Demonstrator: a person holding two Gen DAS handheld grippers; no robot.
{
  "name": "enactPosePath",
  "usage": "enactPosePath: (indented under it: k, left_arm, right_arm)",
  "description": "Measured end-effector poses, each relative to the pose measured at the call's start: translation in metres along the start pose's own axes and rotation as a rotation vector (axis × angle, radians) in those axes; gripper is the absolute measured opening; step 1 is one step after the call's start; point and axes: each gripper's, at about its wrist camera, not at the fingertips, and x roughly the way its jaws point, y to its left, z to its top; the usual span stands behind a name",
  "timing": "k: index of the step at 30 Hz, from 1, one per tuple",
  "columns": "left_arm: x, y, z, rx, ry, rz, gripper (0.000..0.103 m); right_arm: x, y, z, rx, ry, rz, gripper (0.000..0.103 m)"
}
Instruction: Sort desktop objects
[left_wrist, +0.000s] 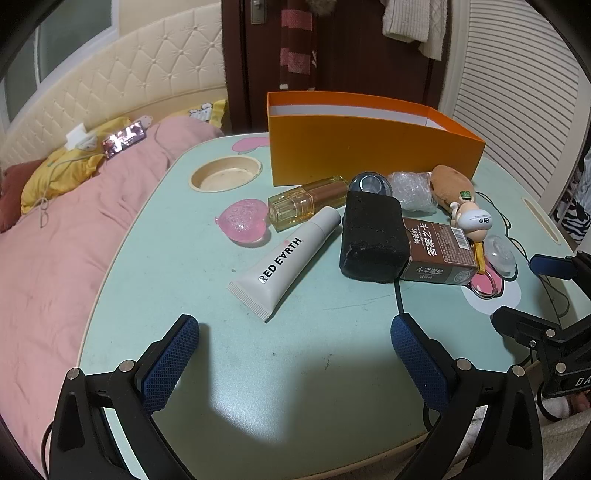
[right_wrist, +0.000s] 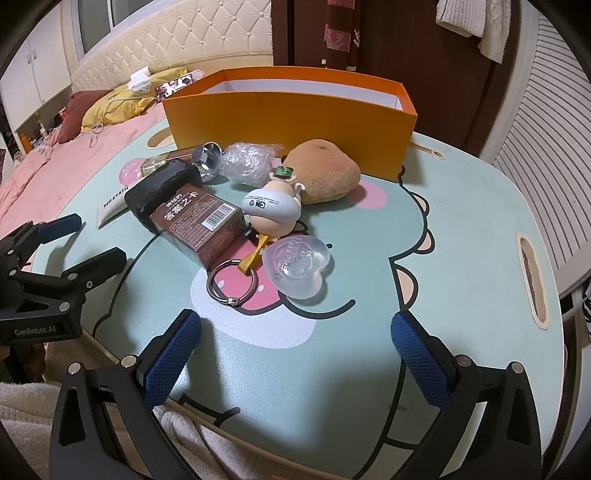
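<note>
Clutter lies in a loose group on the mint-green counter (left_wrist: 207, 295), in front of an open orange box (left_wrist: 369, 147) that stands at the far side. Nearest the left gripper (left_wrist: 294, 334) is a white RED EARTH tube (left_wrist: 286, 260), lying flat with its crimped end toward the camera. Beside its cap sit a pink heart-shaped case (left_wrist: 243, 221) and a gold perfume bottle (left_wrist: 306, 201) on its side. A black block (left_wrist: 371, 238) rests to the right of the tube, touching a brown card box (left_wrist: 437, 251).

From the right wrist view, a cartoon figure keychain (right_wrist: 275, 206) leans against the card box, its metal ring (right_wrist: 231, 282) flat on the counter, with a clear heart-shaped case (right_wrist: 295, 267) just beside it. A brown plush (right_wrist: 325, 173) and a wad of bubble wrap (right_wrist: 249, 162) lie close to the orange box.

Both the left gripper and the right gripper (right_wrist: 295, 332) hover over bare counter with jaws wide, holding nothing.
</note>
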Motion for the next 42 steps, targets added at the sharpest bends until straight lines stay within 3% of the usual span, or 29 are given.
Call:
enactPosePath:
  k: [15, 21, 25, 29, 31, 32, 38, 42]
  left_arm:
    - [0.0, 0.006, 0.004, 0.008, -0.031, -0.016, 0.103]
    - [-0.03, 0.041, 0.012, -0.116, -0.203, -0.06, 0.103]
    - [-0.032, 0.057, 0.025, -0.053, -0.255, -0.009, 0.103]
    - [-0.016, 0.072, 0.035, -0.026, -0.242, -0.009, 0.096]
    - [-0.005, 0.074, 0.04, -0.008, -0.207, -0.001, 0.069]
    - [0.0, 0.075, 0.043, 0.008, -0.187, 0.006, 0.067]
    - [0.013, 0.075, 0.056, 0.041, -0.141, -0.045, 0.067]
    - [0.015, 0.077, 0.06, 0.018, -0.121, -0.068, 0.079]
  right_arm:
    - [0.0, 0.003, -0.001, -0.016, -0.016, 0.014, 0.103]
    - [-0.002, 0.003, -0.002, -0.019, -0.025, 0.019, 0.103]
    - [-0.001, 0.003, -0.002, -0.025, -0.03, 0.024, 0.103]
    - [-0.001, 0.002, -0.002, -0.029, -0.033, 0.028, 0.103]
    - [-0.001, 0.001, -0.001, -0.03, -0.034, 0.028, 0.103]
    - [-0.001, 0.001, -0.001, -0.03, -0.035, 0.029, 0.103]
    - [0.0, 0.0, -0.001, -0.031, -0.037, 0.03, 0.103]
    - [0.001, 0.0, 0.0, -0.031, -0.04, 0.03, 0.103]
